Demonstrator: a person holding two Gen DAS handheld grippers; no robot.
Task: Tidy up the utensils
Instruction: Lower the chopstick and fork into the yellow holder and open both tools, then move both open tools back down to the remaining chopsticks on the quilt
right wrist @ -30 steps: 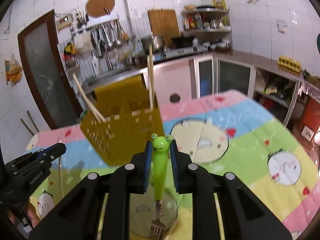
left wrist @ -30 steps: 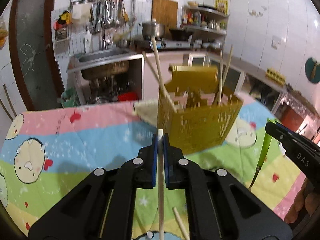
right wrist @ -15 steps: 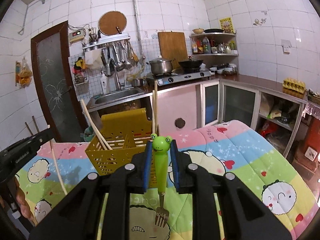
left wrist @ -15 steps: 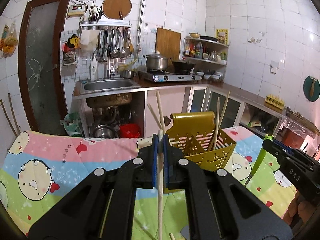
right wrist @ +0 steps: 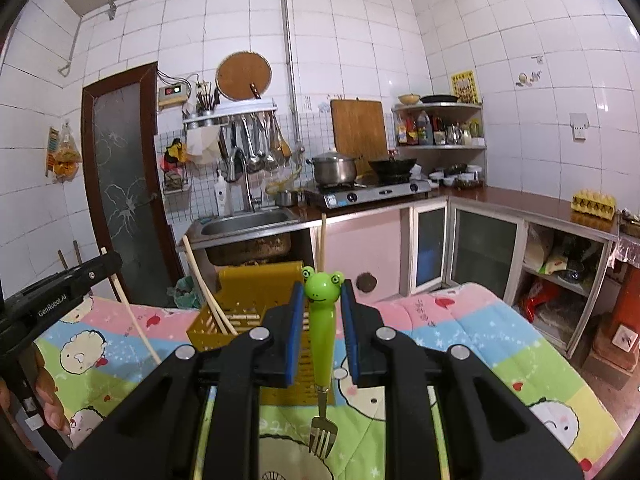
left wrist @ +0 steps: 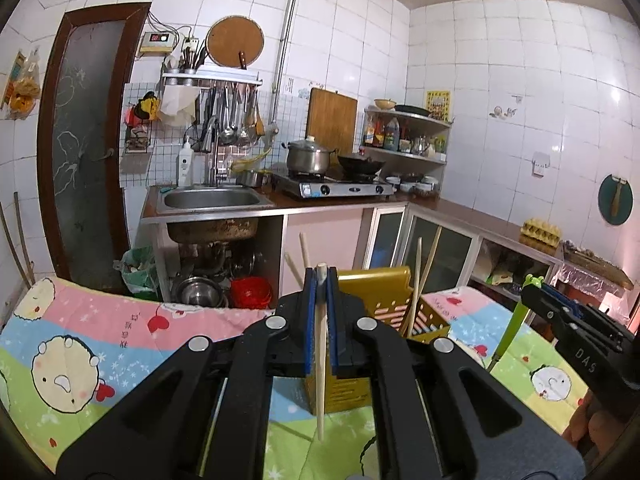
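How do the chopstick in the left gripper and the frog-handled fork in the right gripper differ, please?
The chopstick is a plain, pale wooden stick; the fork has a bright green frog-head handle and metal tines. The chopstick is thin, so the left gripper is nearly shut on it; the fork's thicker handle keeps the right gripper wider. Both hang roughly upright, clear of the quilt, in front of the yellow basket.

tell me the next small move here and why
Probably carry the left tongs forward over the yellow basket and lower the chopstick in: it hangs clamped and clear of the cloth, and other chopsticks already stand there.
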